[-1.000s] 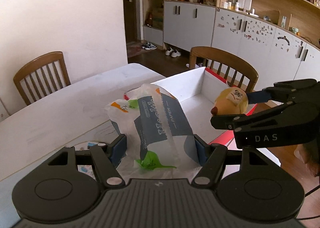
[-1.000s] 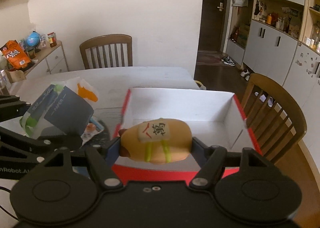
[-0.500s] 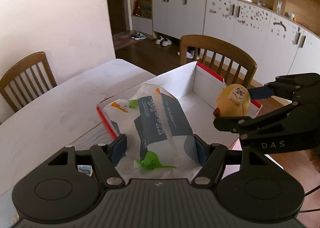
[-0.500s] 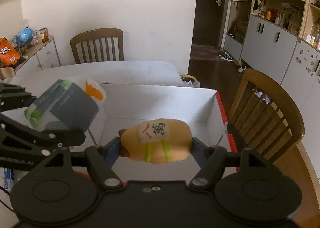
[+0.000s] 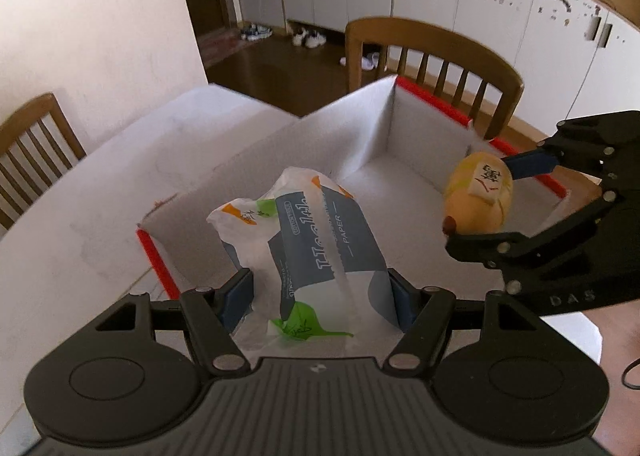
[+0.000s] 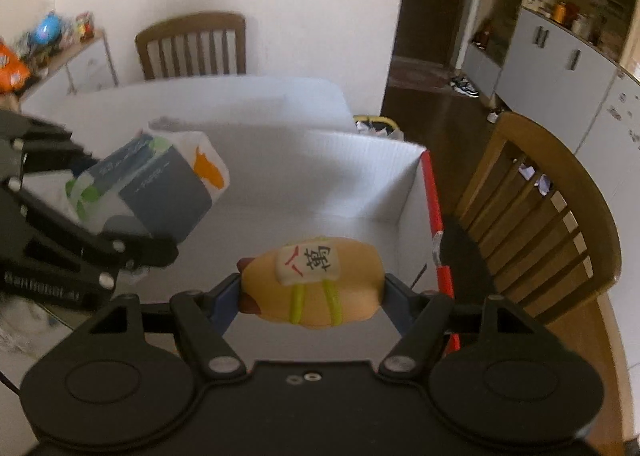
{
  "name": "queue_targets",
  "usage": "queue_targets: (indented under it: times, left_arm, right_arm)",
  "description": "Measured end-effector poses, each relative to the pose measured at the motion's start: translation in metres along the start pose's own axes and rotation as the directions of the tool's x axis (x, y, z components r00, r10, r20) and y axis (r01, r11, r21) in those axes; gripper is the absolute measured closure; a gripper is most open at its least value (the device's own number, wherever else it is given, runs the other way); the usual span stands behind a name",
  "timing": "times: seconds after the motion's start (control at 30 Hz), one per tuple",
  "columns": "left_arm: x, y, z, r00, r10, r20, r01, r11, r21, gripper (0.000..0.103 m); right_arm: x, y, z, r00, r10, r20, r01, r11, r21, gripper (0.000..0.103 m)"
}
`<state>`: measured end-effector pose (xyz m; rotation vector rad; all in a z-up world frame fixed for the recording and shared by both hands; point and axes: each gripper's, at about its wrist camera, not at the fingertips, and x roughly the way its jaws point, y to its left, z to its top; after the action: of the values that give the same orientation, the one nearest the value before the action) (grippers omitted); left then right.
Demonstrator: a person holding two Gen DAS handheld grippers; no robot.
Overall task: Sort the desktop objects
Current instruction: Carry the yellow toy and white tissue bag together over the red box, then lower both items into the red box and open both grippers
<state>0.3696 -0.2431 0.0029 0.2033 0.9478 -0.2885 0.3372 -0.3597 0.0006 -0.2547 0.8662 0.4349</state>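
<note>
My left gripper (image 5: 320, 292) is shut on a tissue pack (image 5: 308, 252), white with grey-blue and green print, and holds it above the open white box with red edges (image 5: 408, 143). The pack also shows in the right wrist view (image 6: 160, 183). My right gripper (image 6: 312, 292) is shut on a yellow bread-shaped toy (image 6: 316, 280) with a character tile on top, held over the right part of the box (image 6: 328, 179). The toy and right gripper also show in the left wrist view (image 5: 480, 195), to the right of the pack.
The box sits on a white table (image 5: 100, 191). Wooden chairs stand at the far side (image 5: 436, 51), at the left (image 5: 28, 143), and close on the right (image 6: 540, 215). Cabinets (image 5: 480, 3) line the far wall.
Both grippers have moved forward and down over the box, still holding the tissue pack and the toy. The box interior now fills more of both views.
</note>
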Motion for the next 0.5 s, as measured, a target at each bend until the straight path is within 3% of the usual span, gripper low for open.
queue_targets:
  times: [0.27, 0.5]
  left_arm:
    - [0.037, 0.011, 0.011, 0.996, -0.02, -0.082, 0.02, 1.0, 0.004, 0.033]
    - [0.061, 0.007, 0.014, 0.987, -0.035, -0.158, 0.043, 0.998, 0.048, 0.033]
  right_arm:
    - [0.033, -0.003, 0.001, 0.996, 0.048, -0.073, -0.054, 0.995, -0.085, 0.03]
    - [0.062, 0.001, 0.001, 0.988, 0.041, -0.151, -0.064, 0.987, -0.15, 0.03]
